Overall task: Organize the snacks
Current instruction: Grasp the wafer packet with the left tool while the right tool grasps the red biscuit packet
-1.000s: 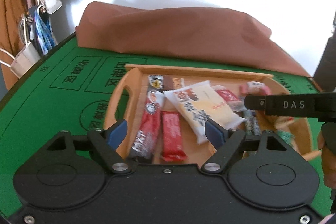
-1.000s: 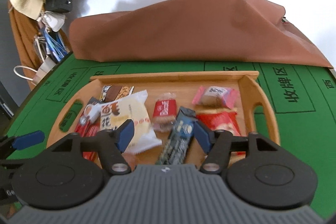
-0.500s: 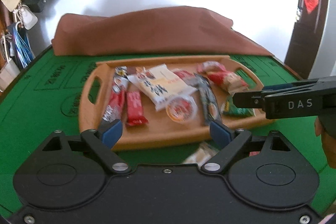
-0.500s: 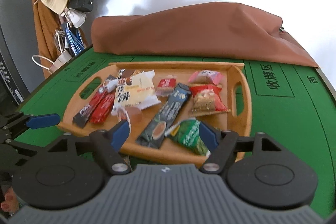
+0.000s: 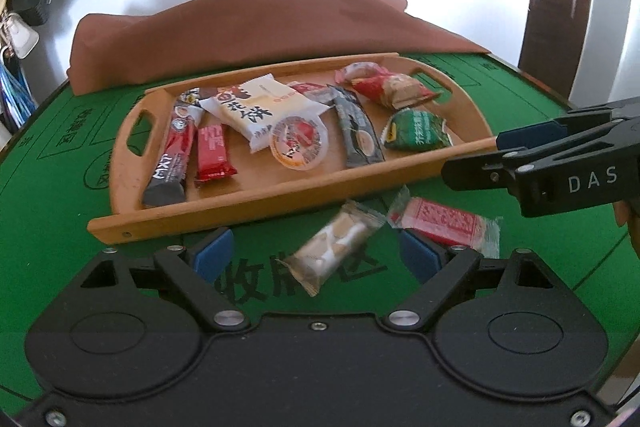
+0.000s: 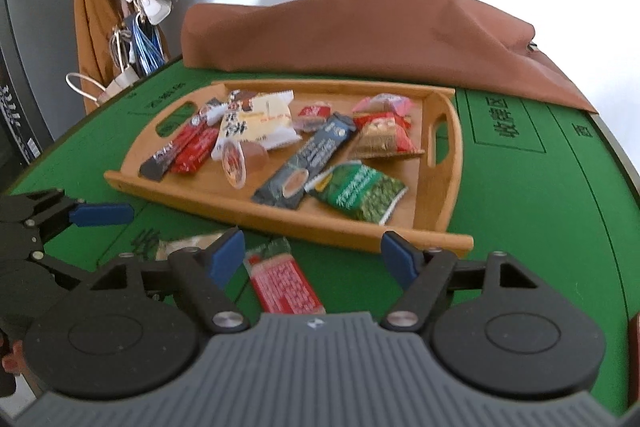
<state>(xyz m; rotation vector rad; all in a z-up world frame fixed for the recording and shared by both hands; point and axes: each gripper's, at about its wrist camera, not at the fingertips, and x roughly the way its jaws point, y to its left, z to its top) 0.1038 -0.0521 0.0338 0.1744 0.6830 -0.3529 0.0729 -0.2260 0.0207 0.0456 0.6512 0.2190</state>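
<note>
Left gripper (image 5: 308, 253): jaws spread, empty, lower centre | beige wafer packet (image 5: 334, 247) between its pads, loose on green table (image 5: 48, 227) | right gripper (image 6: 314, 257): spread above red packet (image 6: 282, 281) | wooden tray (image 5: 256, 203) mid-frame | risk: thin wrapper slips on closing.

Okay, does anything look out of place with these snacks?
Yes: a beige wafer packet and a red packet lie on the green table, outside the wooden tray that holds the other snacks.
</note>
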